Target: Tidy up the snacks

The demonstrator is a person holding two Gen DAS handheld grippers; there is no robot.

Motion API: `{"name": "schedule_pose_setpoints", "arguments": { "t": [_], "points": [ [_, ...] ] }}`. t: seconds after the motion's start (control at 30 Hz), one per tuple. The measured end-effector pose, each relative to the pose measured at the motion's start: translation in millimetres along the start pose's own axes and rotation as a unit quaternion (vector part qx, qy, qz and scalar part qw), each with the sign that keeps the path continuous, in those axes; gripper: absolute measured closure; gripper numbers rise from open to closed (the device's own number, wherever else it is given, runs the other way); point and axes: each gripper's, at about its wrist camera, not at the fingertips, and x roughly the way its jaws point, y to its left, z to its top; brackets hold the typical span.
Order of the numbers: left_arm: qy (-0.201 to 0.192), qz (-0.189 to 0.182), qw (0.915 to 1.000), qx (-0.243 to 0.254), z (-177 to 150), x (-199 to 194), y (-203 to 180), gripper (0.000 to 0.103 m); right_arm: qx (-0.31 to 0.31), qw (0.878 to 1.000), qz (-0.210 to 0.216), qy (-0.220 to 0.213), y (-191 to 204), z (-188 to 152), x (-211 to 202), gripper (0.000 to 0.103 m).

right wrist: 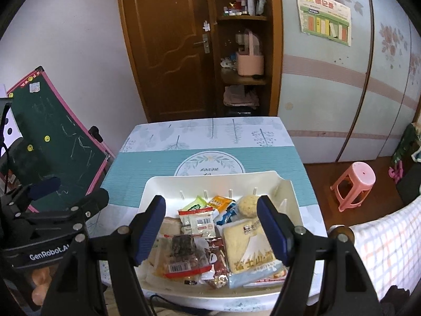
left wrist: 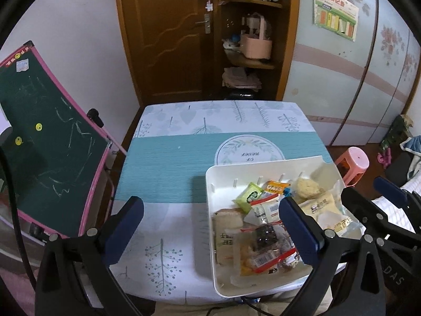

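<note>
A white rectangular plastic tray (right wrist: 168, 184) is seen resting on the near part of the tabletop (right wrist: 147, 163), which is covered by a teal and white leaf-printed cloth. The tray is being filled by a loose heap of wrapped snacks: a large pale-yellow cake packet with a mountain print (right wrist: 250, 247) is lying at its right side, a dark seaweed-coloured snack in clear wrap with a red barcode strip (right wrist: 183, 252) at the near left, a small white and red sachet (right wrist: 198, 221) in the middle, and a green packet (right wrist: 196, 204), an orange packet (right wrist: 219, 202) and a round beige puffed cake (right wrist: 248, 205) along the far wall.

The left hand-held gripper (left wrist: 210, 233) is being held wide open above the tabletop, its right finger over the tray's near-left snacks, nothing between the blue pads. The right hand-held gripper (right wrist: 210, 233) is being held partly open above the heap, nothing clamped between its pads.
</note>
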Motion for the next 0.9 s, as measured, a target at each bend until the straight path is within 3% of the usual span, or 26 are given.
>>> {"name": "schedule_pose_setpoints", "arguments": {
  "t": [0.43, 0.9],
  "points": [
    [-0.002, 0.024, 0.9997, 0.006, -1, 7, -1, 0.001, -0.002, 1.000, 0.010, 0.008, 2, 2, 11, 0.030],
    [0.009, 0.026, 0.9996, 0.003, -2, 12, 2, 0.001, 0.000, 1.000, 0.014, 0.020, 3, -2, 17, 0.030]
  ]
}}
